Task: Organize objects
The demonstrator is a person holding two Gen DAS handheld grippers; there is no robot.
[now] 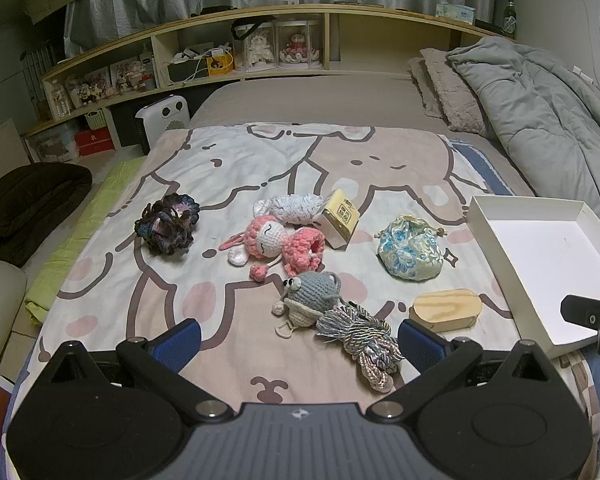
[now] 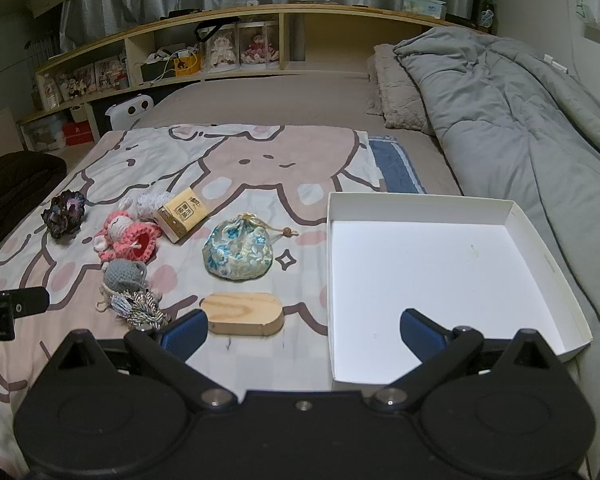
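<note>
one cartoon-print blanket (image 1: 236,168) covered the middle of both frames, soft cloth with pale pink and white animal outlines. one grey quilt (image 2: 500,120) lay bunched along the upper right, puffy and stitched. one white box (image 2: 516,216), shallow, square and made of card, sat at the right of the right wrist view with nothing inside it, and showed at the right edge of the left wrist view too.

the left gripper (image 1: 300,340) hung low centre in its frame, blue ribbed pads spread wide, holding nothing. the right gripper (image 2: 304,332) was the same, fingers well apart, one over the blanket and one over the box.

eight small things lay on the blanket, left of the box. one brocade pouch (image 2: 238,254), round, blue and gold flowers, drawstring with a bead. one pink crochet bunny (image 1: 276,242), knobbly yarn. one white crochet toy (image 1: 292,208) just behind it. one dark crochet flower (image 1: 168,224), ruffled, well apart at the left. one grey crochet creature (image 1: 312,294) with googly eyes. one tassel bundle (image 1: 360,336), silvery cords, touching the creature. one wooden block (image 2: 242,314), pale pine, flat with rounded ends, just beside the left finger in the right wrist view. one yellow packet (image 1: 340,218), printed characters too small to read.

writing on the wall at upper right read "sweet".
</note>
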